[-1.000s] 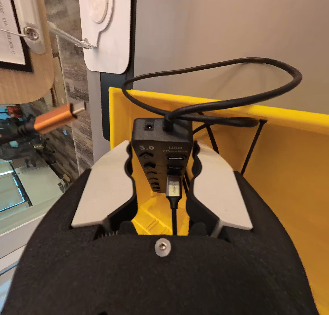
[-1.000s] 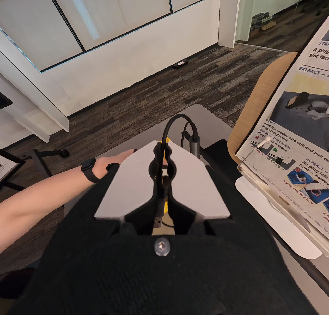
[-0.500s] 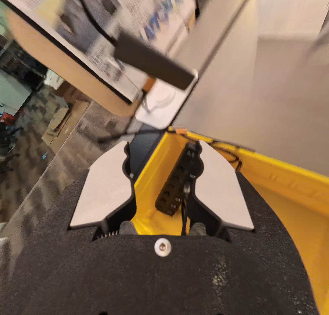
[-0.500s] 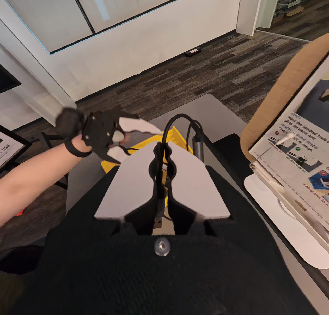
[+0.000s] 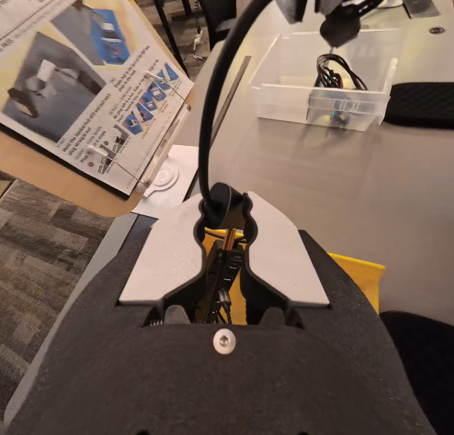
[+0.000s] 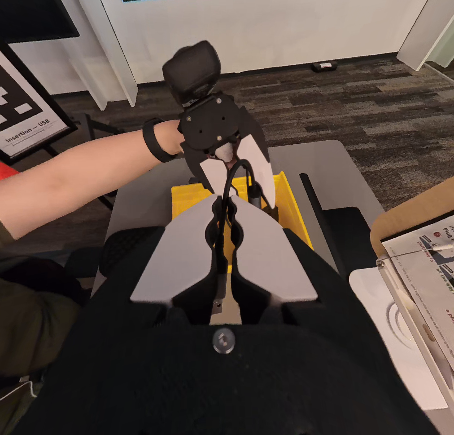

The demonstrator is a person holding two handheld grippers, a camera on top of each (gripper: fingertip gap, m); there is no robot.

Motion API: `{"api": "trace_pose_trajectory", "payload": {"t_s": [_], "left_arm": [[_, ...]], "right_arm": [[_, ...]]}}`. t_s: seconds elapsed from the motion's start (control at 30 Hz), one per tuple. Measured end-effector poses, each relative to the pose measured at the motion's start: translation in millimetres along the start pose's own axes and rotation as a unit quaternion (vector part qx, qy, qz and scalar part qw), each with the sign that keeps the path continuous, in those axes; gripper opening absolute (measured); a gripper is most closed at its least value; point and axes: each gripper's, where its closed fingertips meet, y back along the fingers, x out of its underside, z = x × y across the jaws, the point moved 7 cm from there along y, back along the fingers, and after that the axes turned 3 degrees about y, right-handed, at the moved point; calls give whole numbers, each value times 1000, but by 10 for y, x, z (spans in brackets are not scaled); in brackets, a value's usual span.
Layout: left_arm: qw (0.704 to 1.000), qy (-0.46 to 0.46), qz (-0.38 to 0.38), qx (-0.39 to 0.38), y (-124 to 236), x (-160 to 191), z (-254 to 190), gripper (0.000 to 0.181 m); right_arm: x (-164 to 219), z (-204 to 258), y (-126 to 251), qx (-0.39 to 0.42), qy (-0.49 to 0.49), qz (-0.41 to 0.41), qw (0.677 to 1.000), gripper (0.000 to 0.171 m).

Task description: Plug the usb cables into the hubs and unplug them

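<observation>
Right gripper (image 6: 224, 197): clenched on 1 black USB cable (image 6: 222, 251), metal plug end pointing back toward the camera. Left gripper (image 5: 224, 197): fingertips nearly together around a dark plug (image 5: 221, 208); firm grip or not, cannot tell. Black hub (image 5: 226, 273): below, inside yellow bin (image 5: 353, 275), 1 cable plugged in. Instruction sheet (image 5: 81, 91): far left. Clear bin (image 5: 319, 98): far right on the grey table (image 5: 319, 177).

Hub (image 5: 224, 273) in bin (image 5: 353, 278); clear tray (image 5: 319, 98) well behind.

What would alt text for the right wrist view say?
A grey-and-black handheld gripper has its jaws shut on a black USB cable, above a yellow plastic bin. Beyond, a person's hand holds a second black gripper over the bin.
</observation>
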Motion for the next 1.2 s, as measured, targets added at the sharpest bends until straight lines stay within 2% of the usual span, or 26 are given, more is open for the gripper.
{"api": "trace_pose_trajectory", "payload": {"t_s": [0.1,0.17,0.2,0.23,0.27,0.4,0.53,0.73,0.87,1.0,1.13,1.17,1.2], "left_arm": [[1000,-8,12,-10,-34,-29,-32,20],[999,-8,5,-30,2,-105,-32,18],[999,-5,-7,-38,35,-166,-37,18],[999,-2,-18,-45,70,-234,-48,17],[998,-5,-26,-51,101,-306,-74,17],[994,-47,-56,-83,130,-597,-295,17],[990,-102,-75,-60,-119,-826,-734,17],[992,-103,-67,-16,-700,-922,-1196,17],[993,-105,-35,-34,-1019,-797,-1332,17],[993,-104,4,-64,-1259,-662,-1446,17],[993,-92,17,-67,-1388,-549,-1511,17],[994,-88,19,-68,-1402,-531,-1517,17],[994,-84,23,-67,-1410,-514,-1520,17]], "right_arm": [[67,-12,87,1,-7,-10,1000,6],[106,-36,193,8,-9,-46,999,6],[126,-36,261,12,-5,-68,998,10],[150,-35,341,22,-3,-92,996,29],[184,-16,434,28,0,-114,993,39],[455,180,852,13,18,-186,982,39],[934,331,1189,32,17,-205,978,38],[1542,673,1632,121,48,-238,962,37],[1693,954,1628,147,104,-186,966,36],[1600,928,1430,179,152,-96,967,37],[1519,744,1217,132,125,-68,981,36],[1531,690,1168,110,106,-49,987,34],[1543,645,1129,97,98,-25,990,21]]}}
